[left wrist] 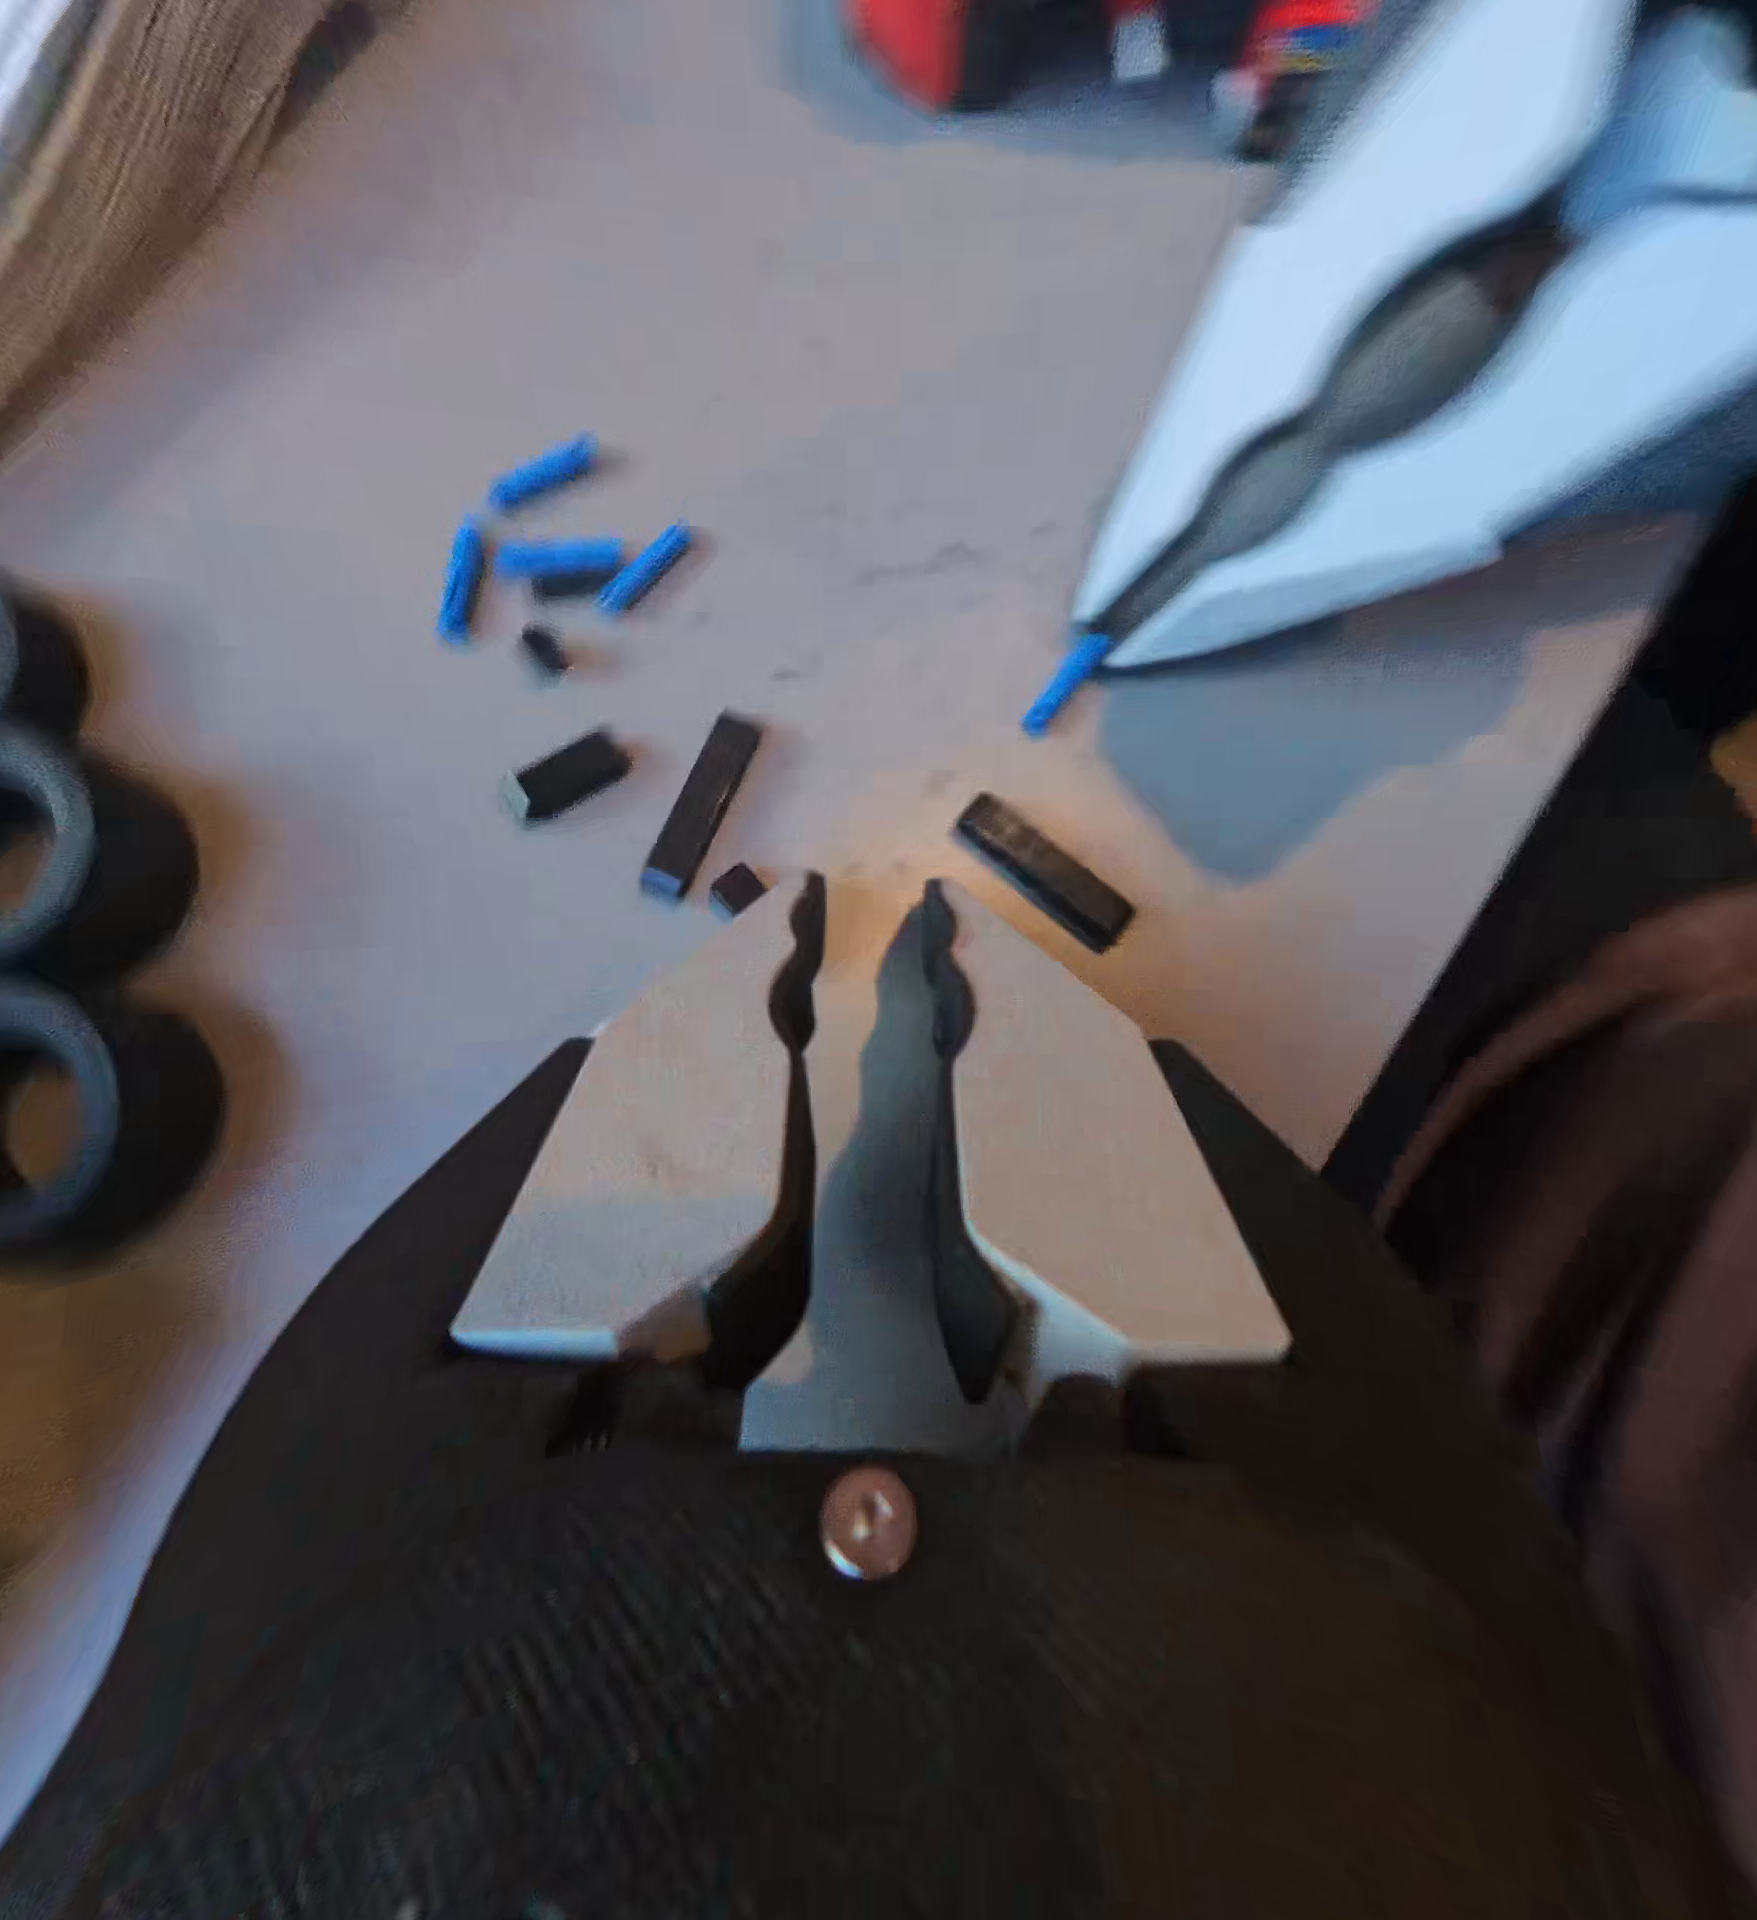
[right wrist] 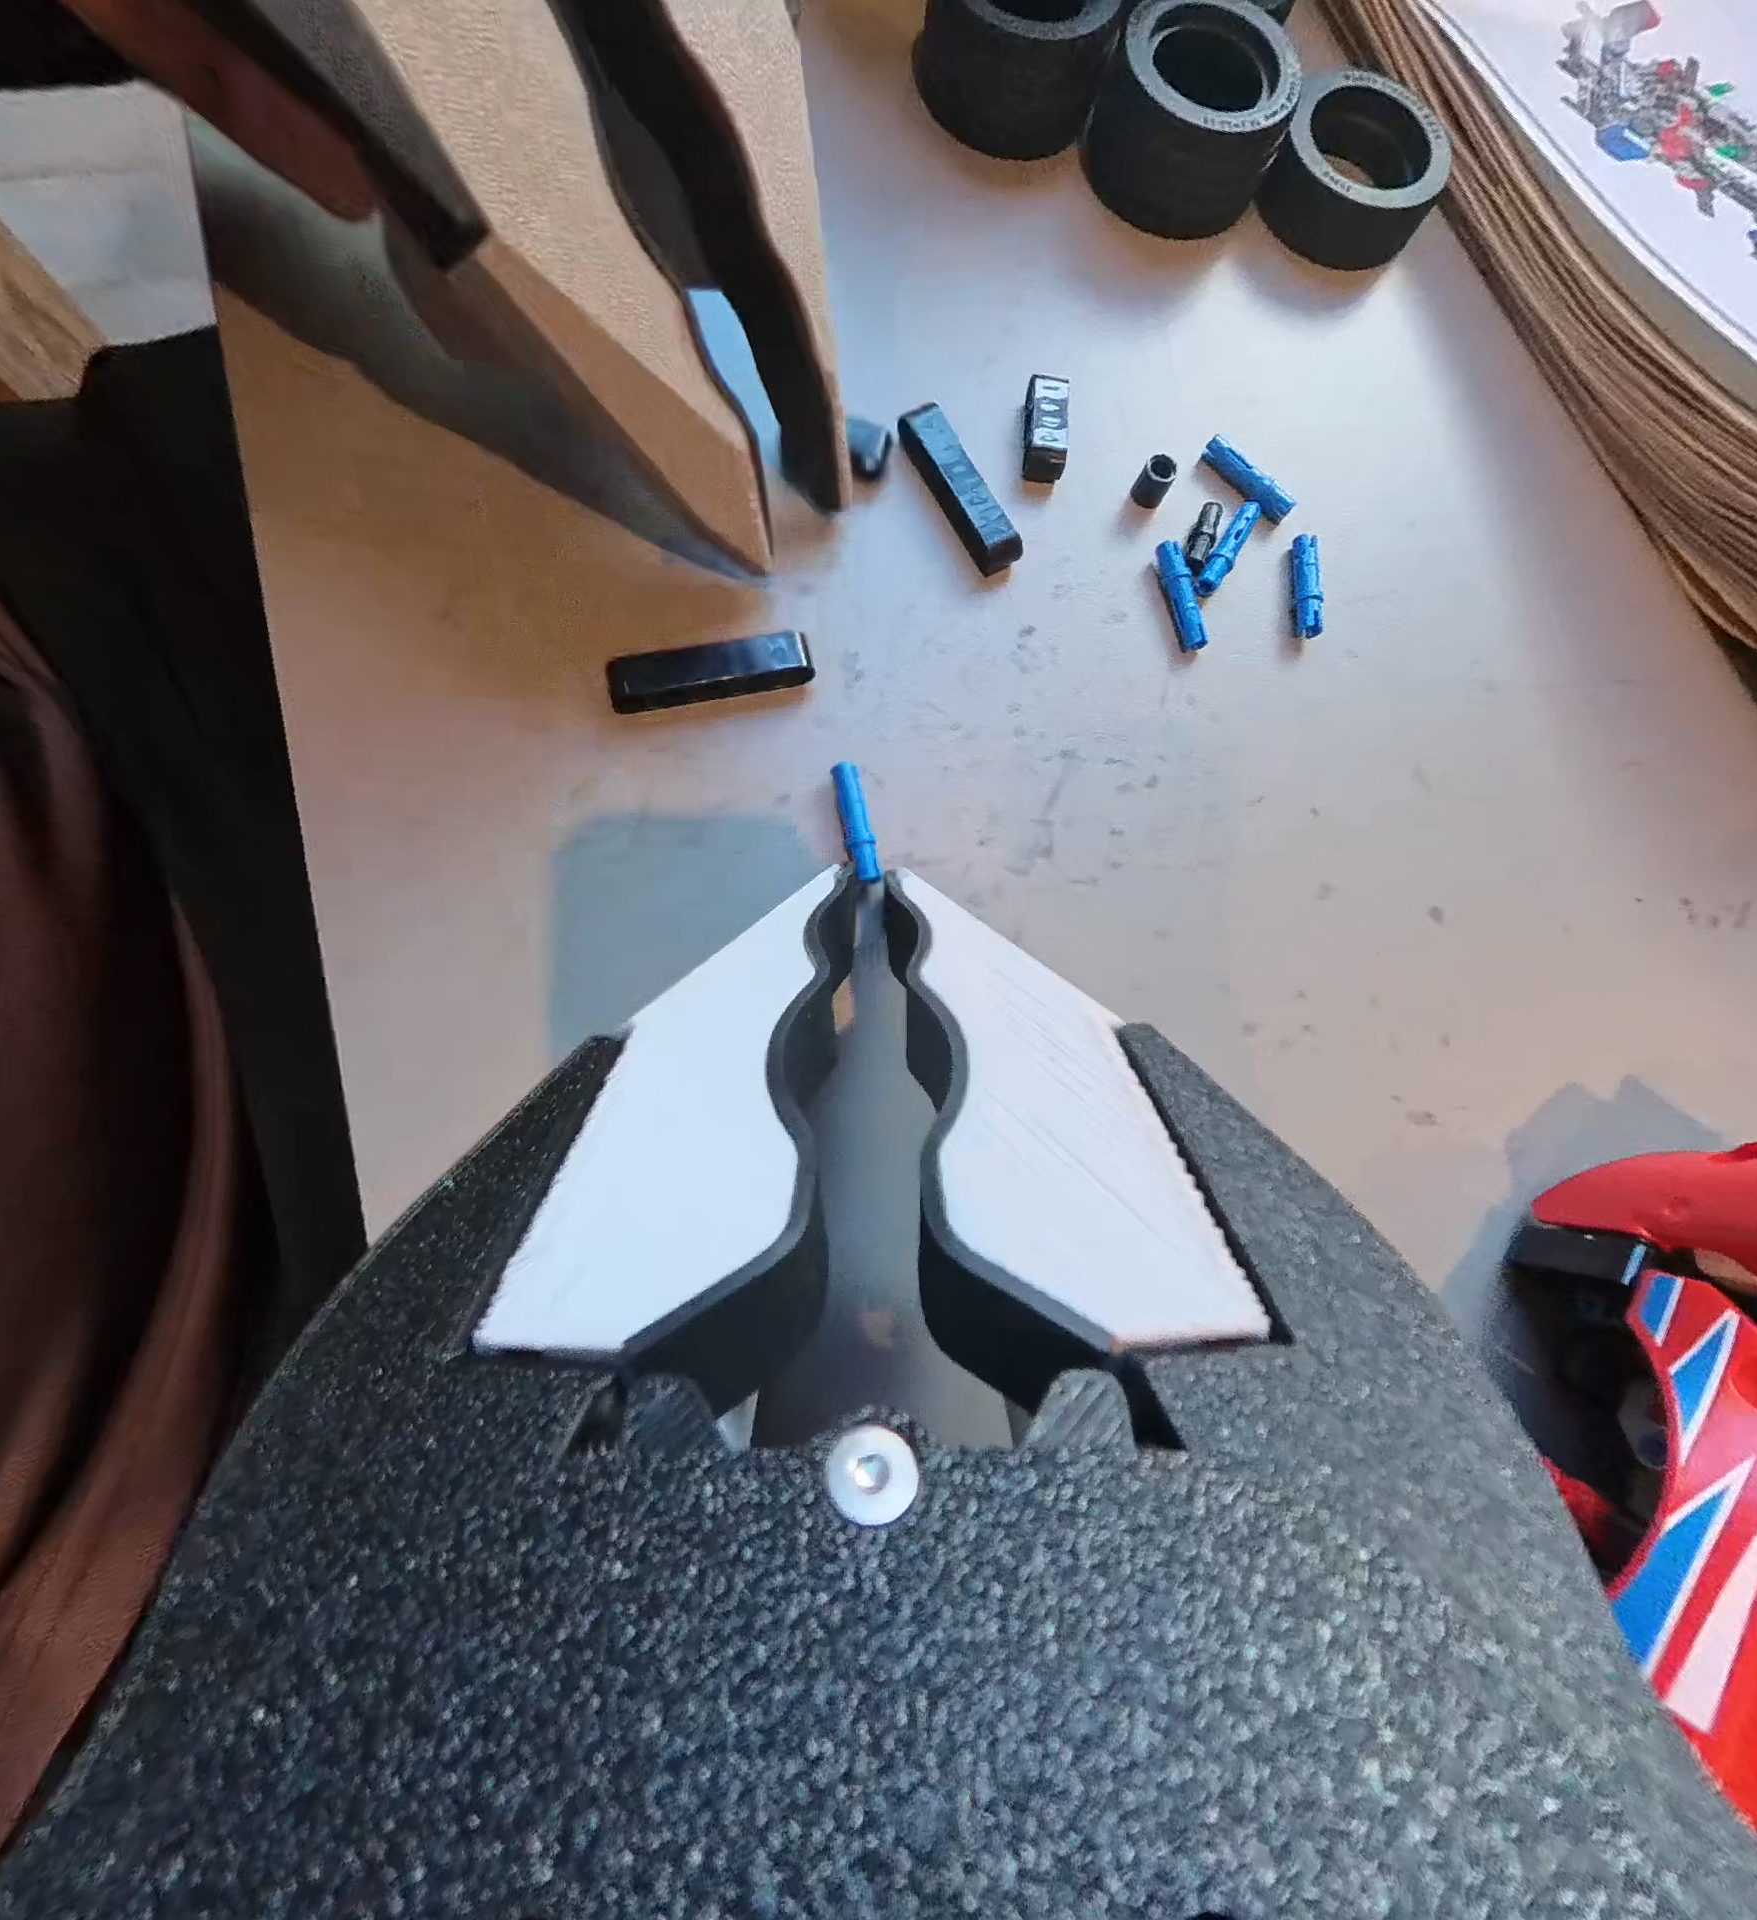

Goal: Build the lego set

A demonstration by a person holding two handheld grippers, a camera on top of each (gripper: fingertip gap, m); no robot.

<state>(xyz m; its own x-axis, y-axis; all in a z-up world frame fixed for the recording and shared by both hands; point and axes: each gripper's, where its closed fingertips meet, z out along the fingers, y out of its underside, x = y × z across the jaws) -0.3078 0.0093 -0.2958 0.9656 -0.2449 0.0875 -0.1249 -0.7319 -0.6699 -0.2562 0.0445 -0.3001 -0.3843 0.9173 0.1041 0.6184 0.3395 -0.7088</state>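
Right tongs (right wrist: 866,878) pinched a blue pin (right wrist: 854,821) pointing at the flat black beam (right wrist: 710,671) ahead; left tongs (left wrist: 869,883), nearer it, hung slightly parted, empty.

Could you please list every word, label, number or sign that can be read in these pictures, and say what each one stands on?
Nothing here can be read out.
Black tyres: raised lettering on the sidewalls, too small to read.
Instruction booklet: a printed picture of the model, no legible text.
Red sticker panel: blue and white shapes, no words.
Left wrist view: too blurred to show any writing.
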